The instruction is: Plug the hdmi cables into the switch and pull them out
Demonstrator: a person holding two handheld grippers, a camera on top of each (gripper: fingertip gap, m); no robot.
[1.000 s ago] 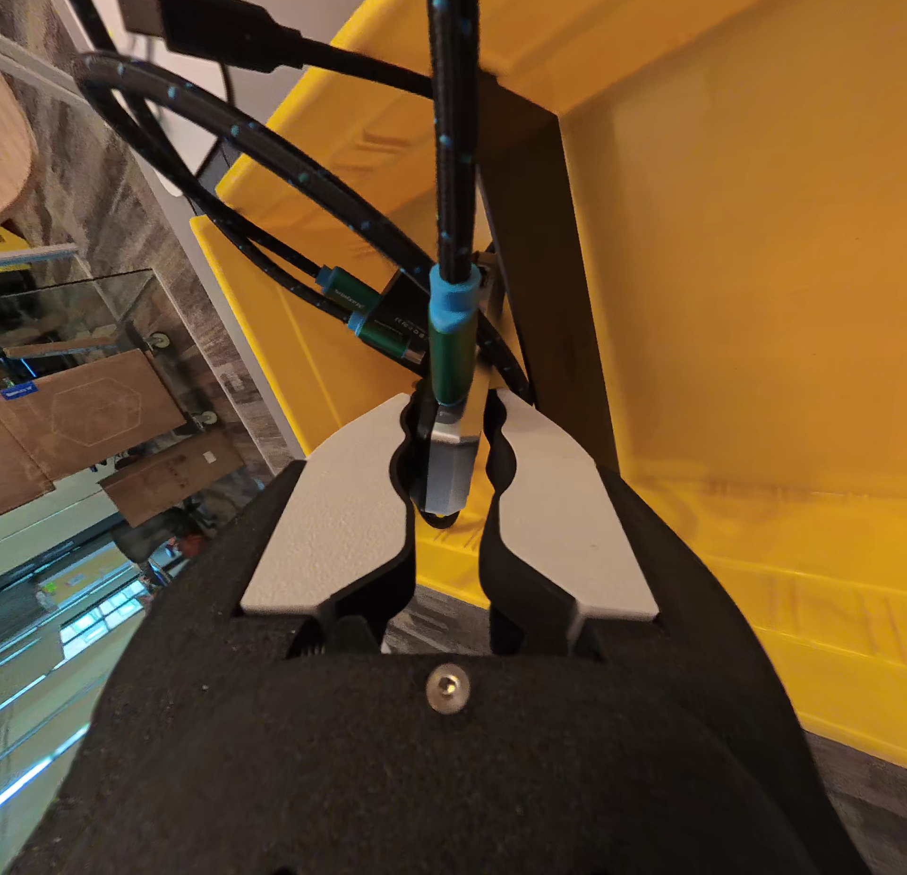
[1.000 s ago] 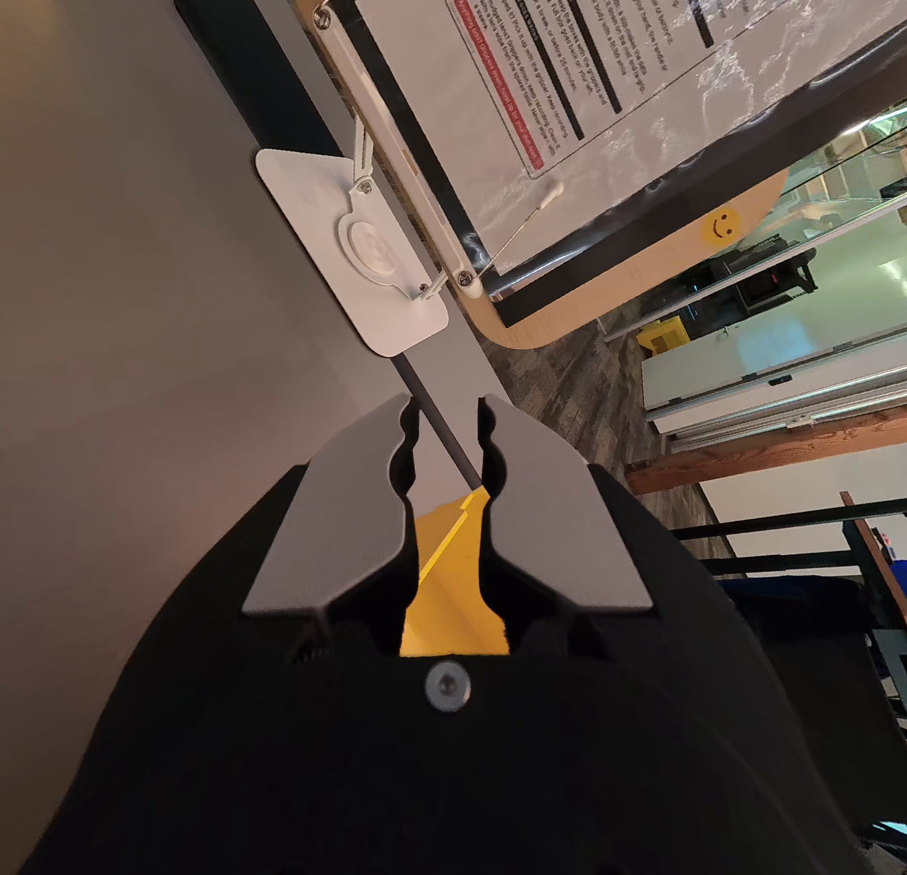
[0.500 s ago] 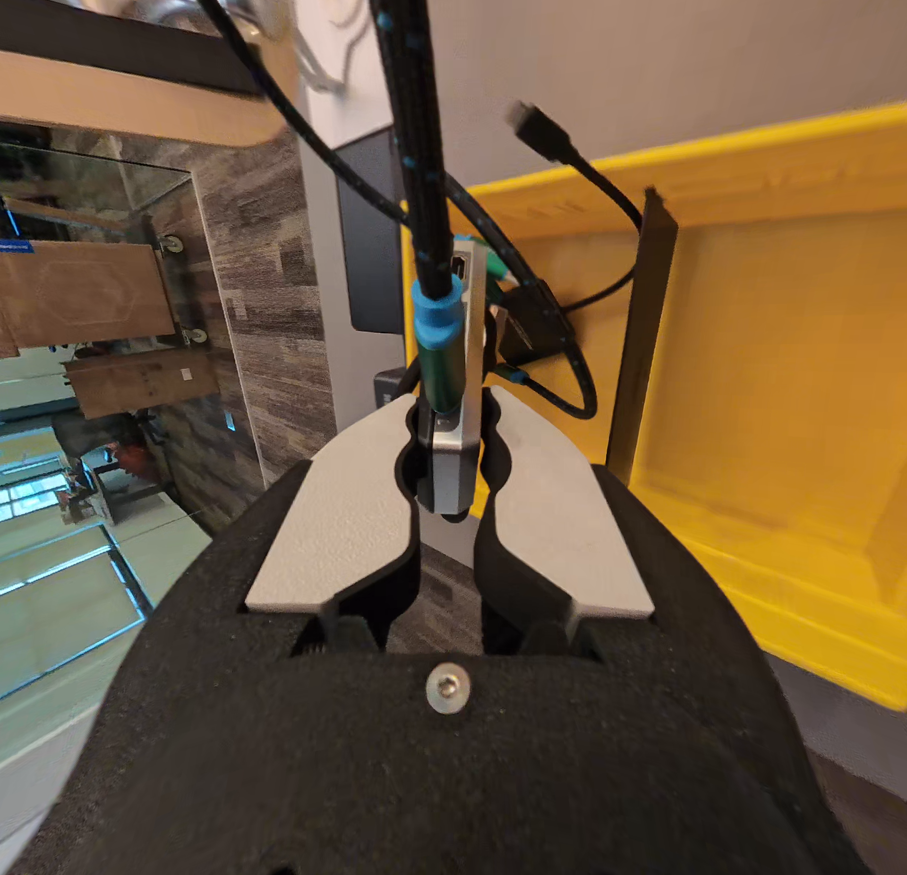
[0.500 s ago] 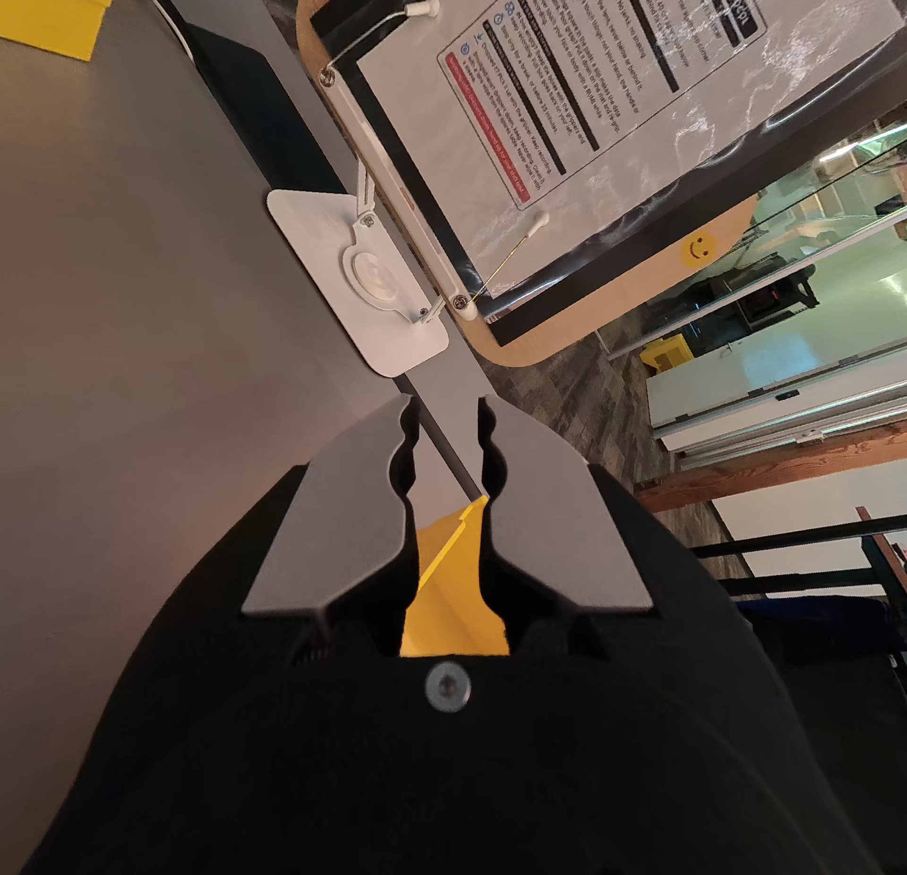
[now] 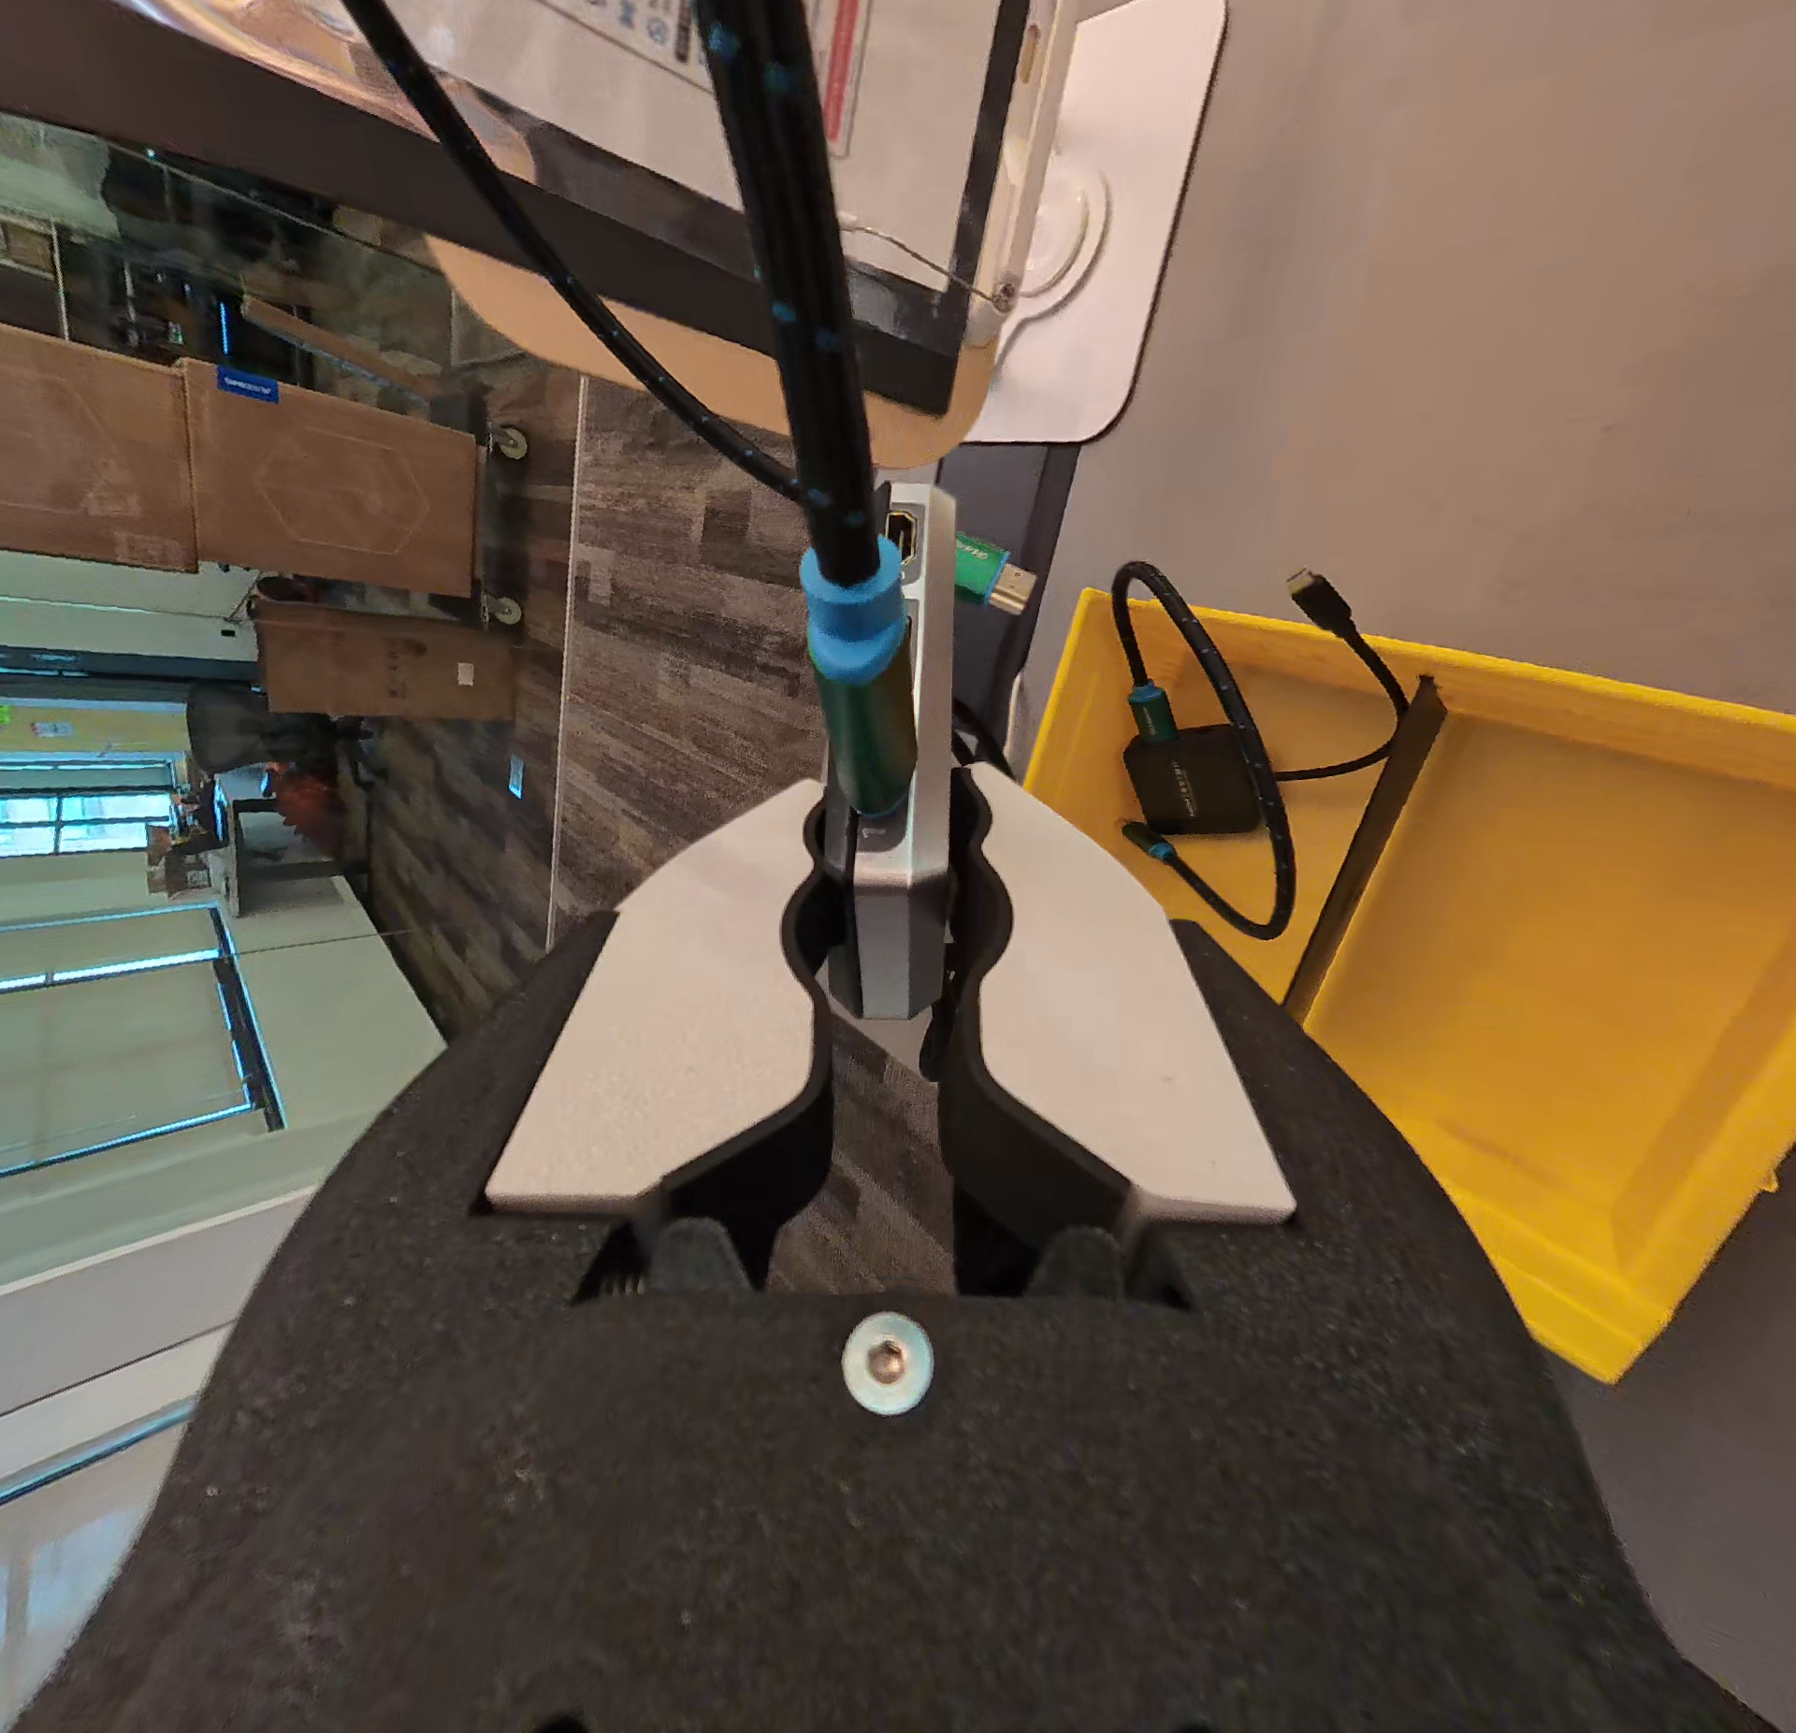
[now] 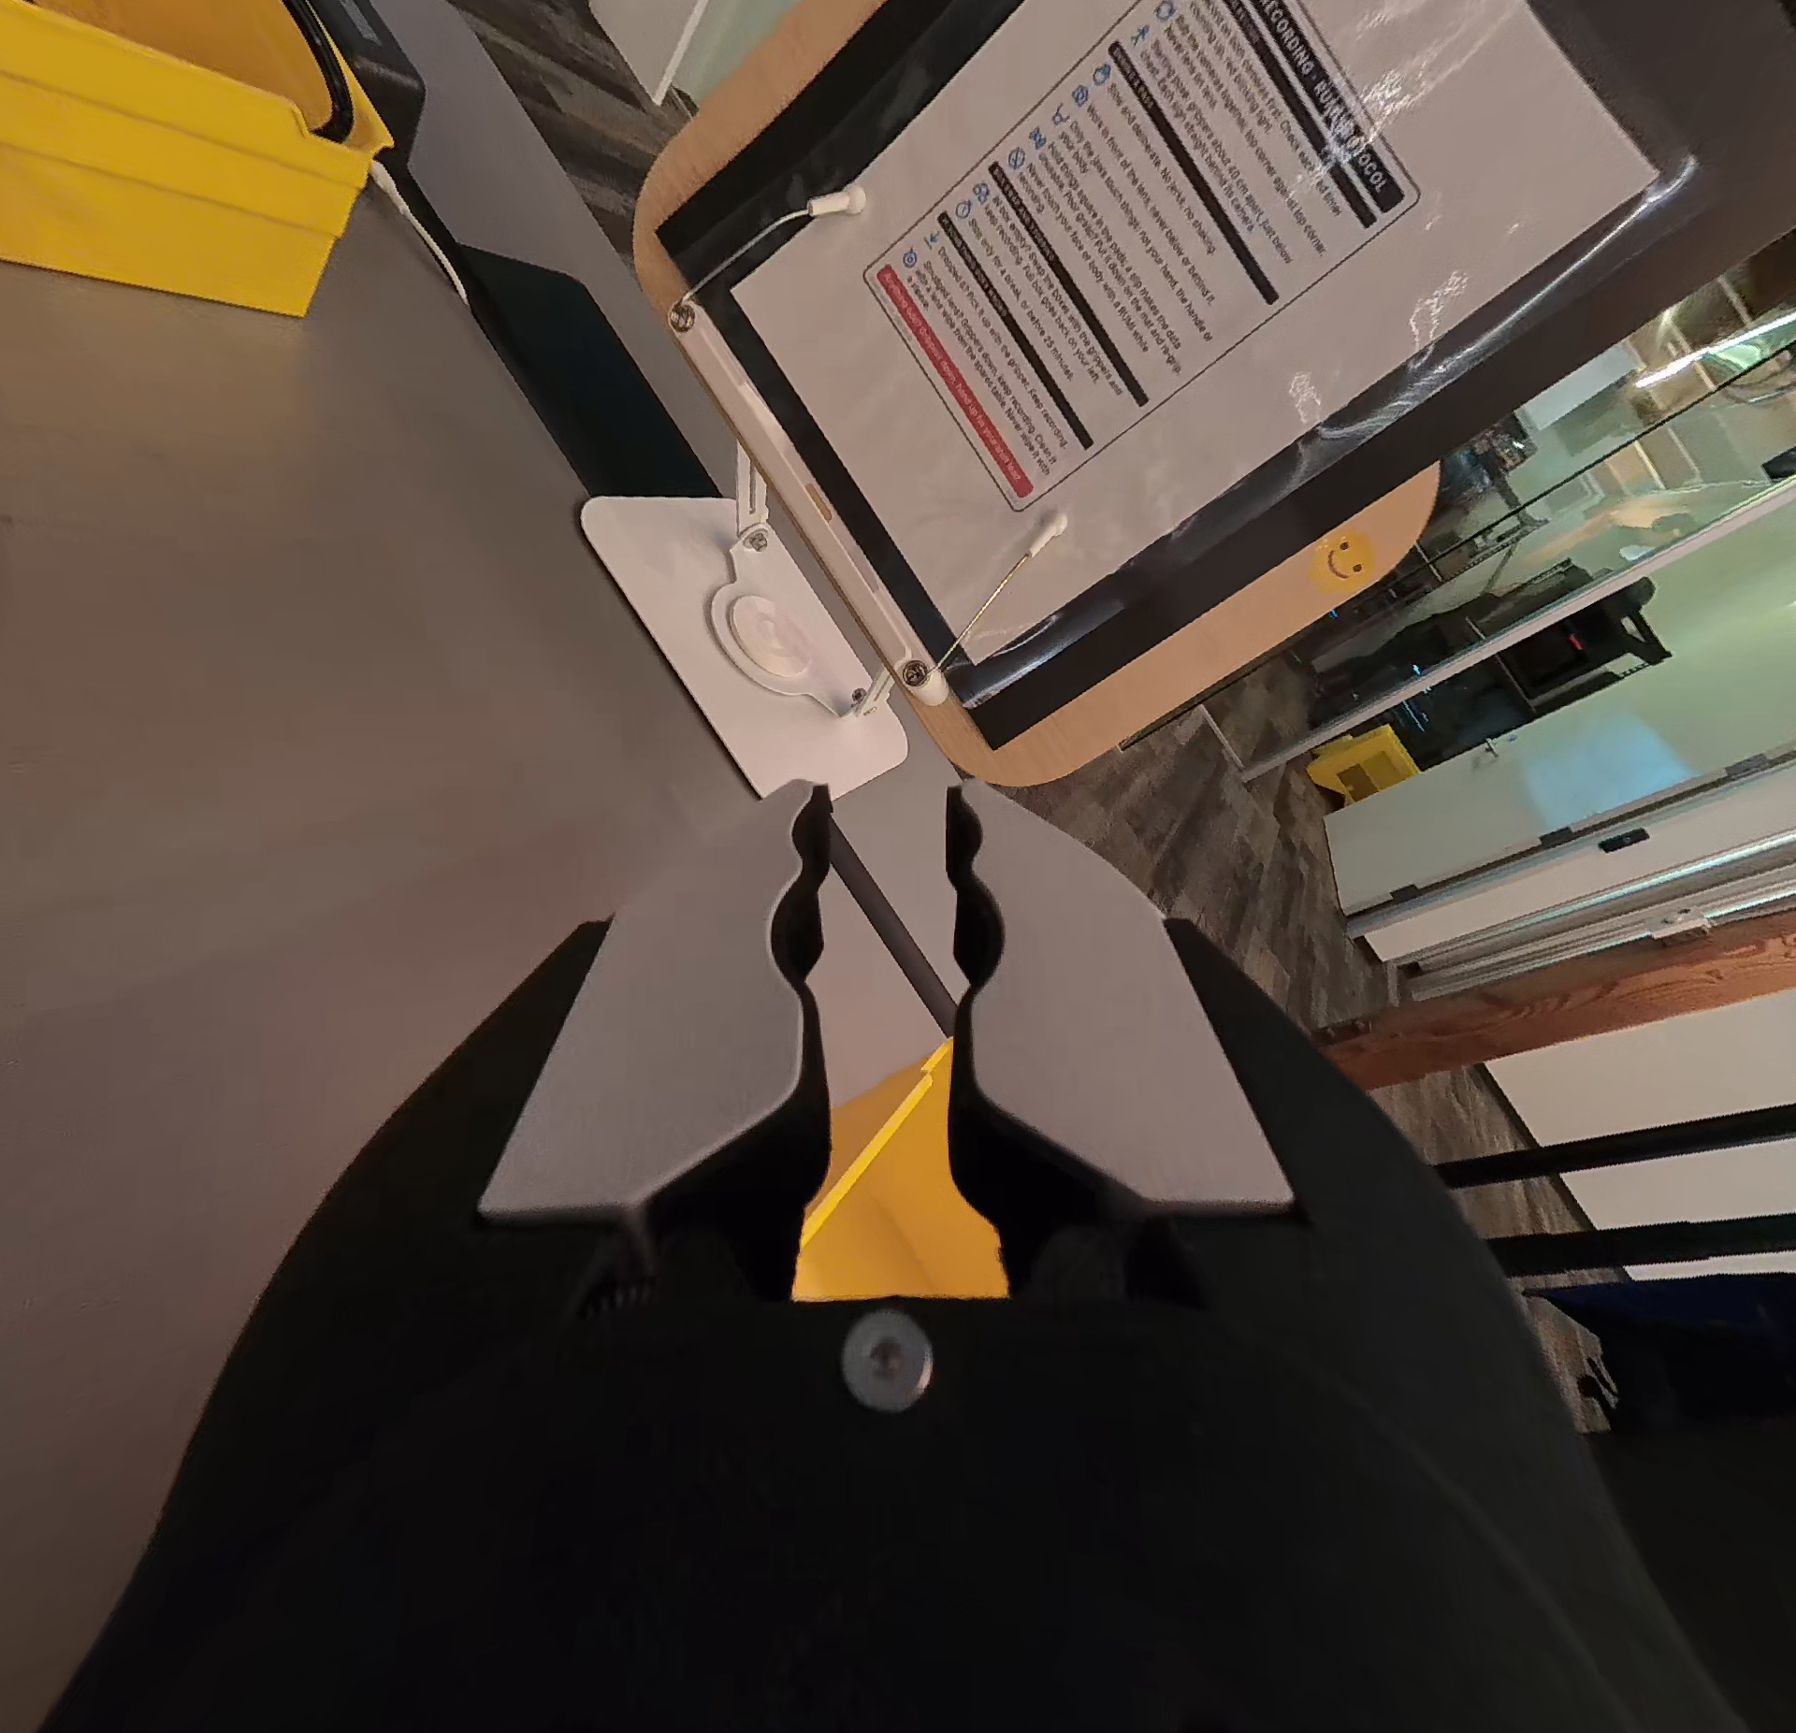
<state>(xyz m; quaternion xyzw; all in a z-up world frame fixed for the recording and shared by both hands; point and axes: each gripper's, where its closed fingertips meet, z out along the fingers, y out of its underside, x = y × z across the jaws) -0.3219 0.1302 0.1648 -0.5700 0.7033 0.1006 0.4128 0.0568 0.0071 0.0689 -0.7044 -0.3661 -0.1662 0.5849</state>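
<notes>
Left gripper (image 5: 889, 894) clamped on switch (image 5: 899, 919), held up off table. Long axis running straight out from jaws. Plug (image 5: 860, 705) seated on left face, cable (image 5: 777, 229) rising away. Spare port (image 5: 902, 538) at far end, loose plug (image 5: 991, 579) just beyond. Right gripper (image 6: 882, 870) part-open, empty, well apart over table (image 6: 292, 666). Probably next: right reaching across, gripping plug, pulling sideways off switch.

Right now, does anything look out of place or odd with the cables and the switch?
Yes. The silver metal switch hangs in the air, clamped in the left gripper, with one braided black cable plugged in. A green-shelled plug dangles loose behind it, unplugged.
</notes>
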